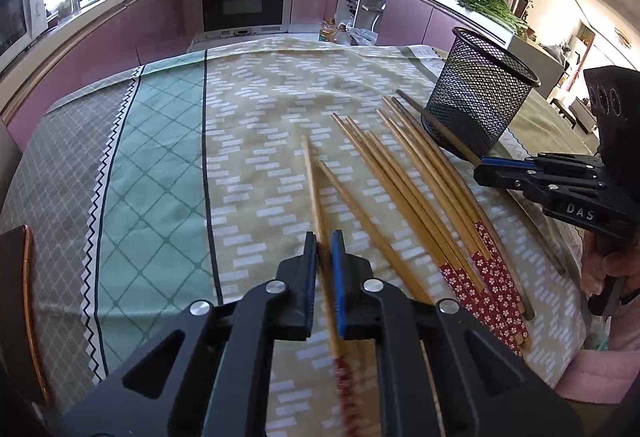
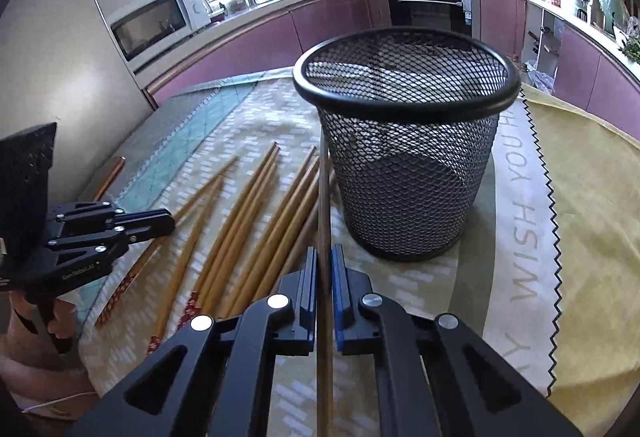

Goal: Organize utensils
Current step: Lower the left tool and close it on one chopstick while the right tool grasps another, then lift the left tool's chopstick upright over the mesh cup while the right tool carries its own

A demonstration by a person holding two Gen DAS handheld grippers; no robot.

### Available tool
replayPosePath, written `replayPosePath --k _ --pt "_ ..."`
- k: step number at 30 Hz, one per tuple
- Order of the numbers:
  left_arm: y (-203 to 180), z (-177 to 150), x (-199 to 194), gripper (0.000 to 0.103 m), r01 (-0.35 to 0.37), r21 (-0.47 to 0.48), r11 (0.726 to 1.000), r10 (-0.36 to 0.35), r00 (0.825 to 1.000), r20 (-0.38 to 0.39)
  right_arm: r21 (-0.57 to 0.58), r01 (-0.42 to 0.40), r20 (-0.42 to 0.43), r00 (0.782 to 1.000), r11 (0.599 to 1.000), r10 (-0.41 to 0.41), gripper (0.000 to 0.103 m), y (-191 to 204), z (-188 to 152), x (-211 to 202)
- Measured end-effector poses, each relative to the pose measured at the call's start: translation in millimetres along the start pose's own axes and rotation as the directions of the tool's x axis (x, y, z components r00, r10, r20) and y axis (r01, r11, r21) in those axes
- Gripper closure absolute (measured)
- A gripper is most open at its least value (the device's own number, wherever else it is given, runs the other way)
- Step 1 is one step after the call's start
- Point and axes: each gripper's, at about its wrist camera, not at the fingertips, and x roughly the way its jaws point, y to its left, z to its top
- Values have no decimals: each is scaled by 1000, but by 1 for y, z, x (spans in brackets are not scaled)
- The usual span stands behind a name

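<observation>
The left gripper pinches one chopstick; the right gripper pinches a darker chopstick just beside the mesh holder. Loose chopsticks lie left of the holder.

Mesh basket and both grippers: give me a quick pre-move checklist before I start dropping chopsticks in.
1. Left gripper shut on a chopstick: ok.
2. Right gripper shut on a darker chopstick: ok.
3. Mesh basket upright, mouth open: ok.
4. Basket holds nothing yet: ok.
5. Each gripper holds only one stick: left cannot tell, blurred; right ok.
6. Loose chopsticks still on the tablecloth: not ok, more to collect.
</observation>
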Motion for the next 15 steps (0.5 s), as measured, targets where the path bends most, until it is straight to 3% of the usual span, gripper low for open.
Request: replayPosePath --k 6,15 --pt "-4 2 -17 96 22 21 1000 -23 999 23 -24 -72 66 995 997 74 97 6 1 -27" --pt "-13 17 -55 96 89 50 995 -93 992 89 -51 -110 183 976 993 118 97 9 6 -69"
